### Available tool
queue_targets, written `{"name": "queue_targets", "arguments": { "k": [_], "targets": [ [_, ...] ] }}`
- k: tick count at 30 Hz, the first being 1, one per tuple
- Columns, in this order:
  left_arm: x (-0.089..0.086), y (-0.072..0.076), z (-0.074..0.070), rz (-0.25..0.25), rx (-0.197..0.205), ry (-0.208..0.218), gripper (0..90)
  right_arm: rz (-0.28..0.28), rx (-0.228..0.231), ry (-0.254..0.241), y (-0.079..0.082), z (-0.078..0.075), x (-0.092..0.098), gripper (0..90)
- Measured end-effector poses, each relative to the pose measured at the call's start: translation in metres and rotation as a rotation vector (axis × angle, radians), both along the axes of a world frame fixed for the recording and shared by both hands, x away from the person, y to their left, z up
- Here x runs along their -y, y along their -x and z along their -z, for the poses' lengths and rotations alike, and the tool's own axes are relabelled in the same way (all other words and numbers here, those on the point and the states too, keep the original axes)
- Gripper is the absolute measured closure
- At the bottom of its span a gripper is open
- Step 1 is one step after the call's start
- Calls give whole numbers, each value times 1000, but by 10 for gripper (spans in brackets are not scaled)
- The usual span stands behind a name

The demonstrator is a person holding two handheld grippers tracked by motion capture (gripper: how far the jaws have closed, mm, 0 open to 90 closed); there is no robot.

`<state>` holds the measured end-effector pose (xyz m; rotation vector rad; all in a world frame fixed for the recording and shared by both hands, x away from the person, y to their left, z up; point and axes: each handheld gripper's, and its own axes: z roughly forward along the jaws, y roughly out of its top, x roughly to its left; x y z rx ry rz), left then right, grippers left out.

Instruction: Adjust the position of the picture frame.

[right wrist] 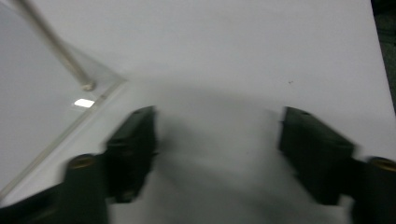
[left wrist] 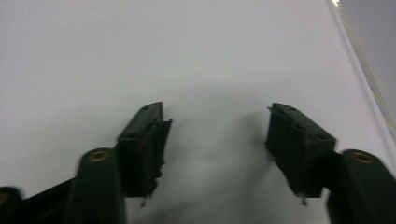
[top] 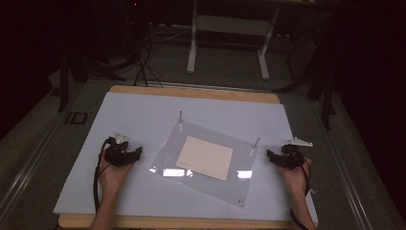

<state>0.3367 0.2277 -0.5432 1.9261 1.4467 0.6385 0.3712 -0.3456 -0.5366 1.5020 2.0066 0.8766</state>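
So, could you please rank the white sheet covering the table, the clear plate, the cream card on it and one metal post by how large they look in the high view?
1. White sheet, largest.
2. Clear plate.
3. Cream card.
4. Metal post, smallest; the second post looks about alike.

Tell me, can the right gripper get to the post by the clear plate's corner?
Probably yes. The right gripper sits open just beside the clear plate, and the near post stands at that corner with bare white sheet between them.
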Motion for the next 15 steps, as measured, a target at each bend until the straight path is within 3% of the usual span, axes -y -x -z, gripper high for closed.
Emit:
{"name": "queue_targets", "arguments": {
  "k": [4,9,15],
  "targets": [
    [0,1,-2,7,-3,8,411,-28,-3,-1,3,-2,-1,422],
    [2,6,-9,31,24,-4,428,-86,18,-4,7,-8,-9,441],
    [2,8,-9,51,29,7,464,-139,33,27,11,-9,-18,495]
  ]
}}
